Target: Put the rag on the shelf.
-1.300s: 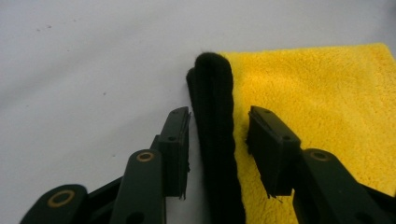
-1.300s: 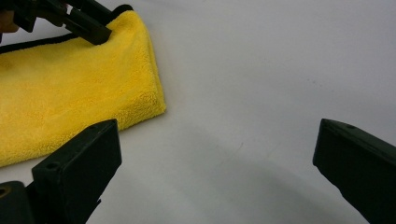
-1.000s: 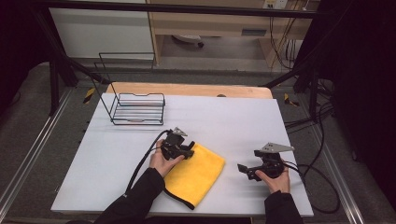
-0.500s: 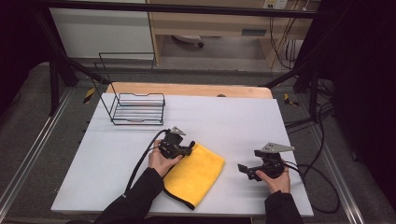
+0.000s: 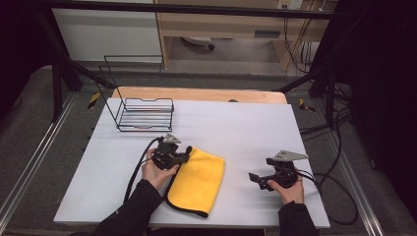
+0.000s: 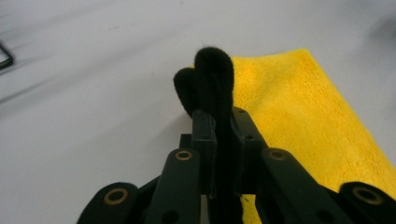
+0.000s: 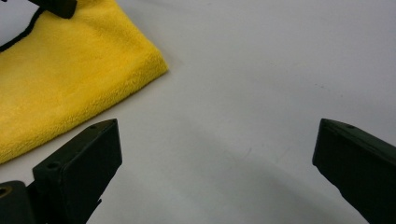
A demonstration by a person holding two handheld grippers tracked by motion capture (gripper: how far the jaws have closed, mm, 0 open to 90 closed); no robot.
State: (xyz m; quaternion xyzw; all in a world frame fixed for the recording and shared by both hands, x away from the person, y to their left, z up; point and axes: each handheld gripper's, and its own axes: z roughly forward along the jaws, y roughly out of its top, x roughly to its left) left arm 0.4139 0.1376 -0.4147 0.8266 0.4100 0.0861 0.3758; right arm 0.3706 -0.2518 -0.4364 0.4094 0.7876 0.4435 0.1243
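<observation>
The white table [image 5: 236, 132] takes up most of the high view, its near edge cut off at the bottom where the person's dark sleeves come in. On it, near the front and left of the middle, lies the yellow cloth [image 5: 196, 182], folded, with a black hem along its edges; its far left corner is hidden under the left gripper [image 5: 183, 156]. In the left gripper view that corner of the cloth [image 6: 299, 116] shows as a black-edged fold standing up between the jaws, which are clamped tight on it, while the rest of the cloth spreads flat to the right on the table. The right gripper [image 5: 256, 179] is well apart from the cloth, toward the right front of the table, held low over the bare surface; in the right gripper view its jaws stand wide apart with nothing between them, and a rounded corner of the cloth [image 7: 70, 79] lies at the upper left, its far part cut off by the frame. A black wire basket [image 5: 145, 114] stands at the far left of the table, with nothing to be made out inside it.
</observation>
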